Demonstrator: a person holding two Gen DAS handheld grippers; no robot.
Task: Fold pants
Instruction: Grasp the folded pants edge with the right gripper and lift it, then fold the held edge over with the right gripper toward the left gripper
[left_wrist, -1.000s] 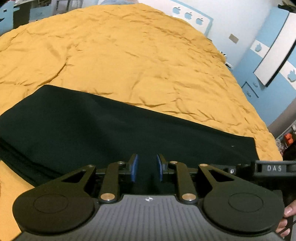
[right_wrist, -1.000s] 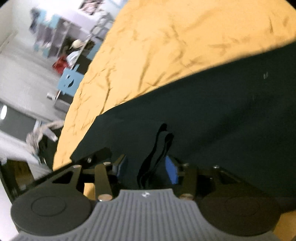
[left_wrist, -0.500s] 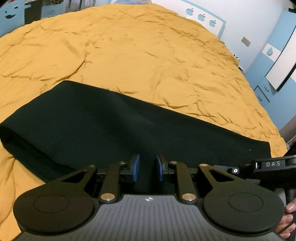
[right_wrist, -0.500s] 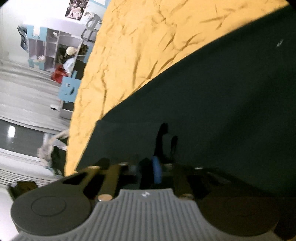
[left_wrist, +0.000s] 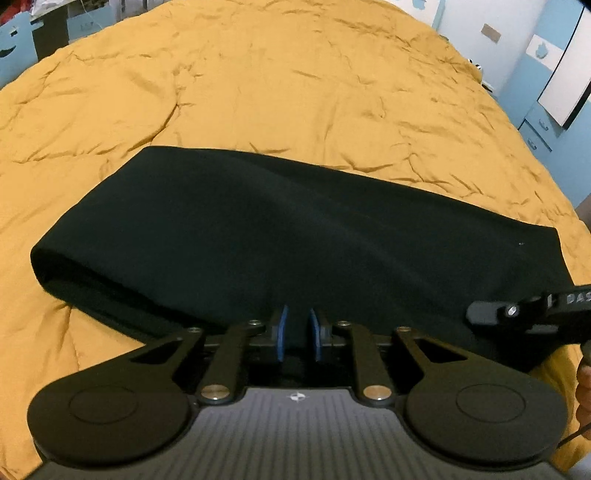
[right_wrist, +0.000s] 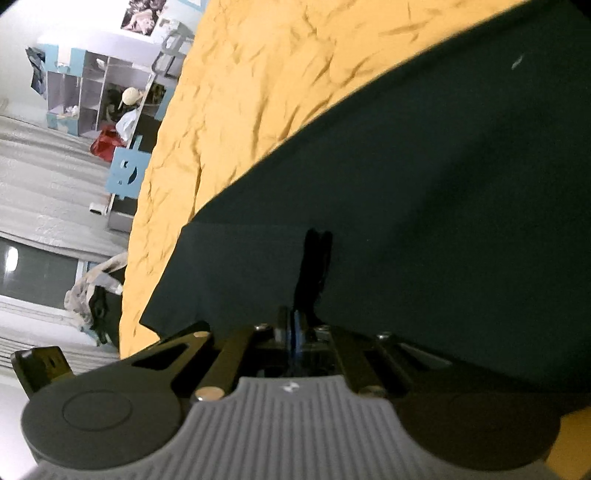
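Black pants (left_wrist: 295, 229) lie as a long folded strip across an orange bedspread (left_wrist: 258, 85). My left gripper (left_wrist: 297, 321) is at the strip's near edge, its blue pads (left_wrist: 281, 328) a narrow gap apart with black cloth between them. My right gripper (right_wrist: 295, 321) has its jaws closed on the pants' edge, where a pinched ridge of black cloth (right_wrist: 314, 258) stands up in front of it. The pants (right_wrist: 424, 192) fill most of the right wrist view. The right gripper's body (left_wrist: 532, 317) shows at the right of the left wrist view.
The bedspread (right_wrist: 266, 81) stretches wide beyond the pants. Blue cabinets (left_wrist: 546, 103) and a white wall stand past the bed's far right. Shelves with clutter (right_wrist: 107, 99), a blue chair (right_wrist: 127, 170) and curtains are off the bed's other side.
My right gripper has shut on the pants' edge. The near edge of the pants has lifted and the far fold has drawn closer, leaving a shorter, rounded strip.
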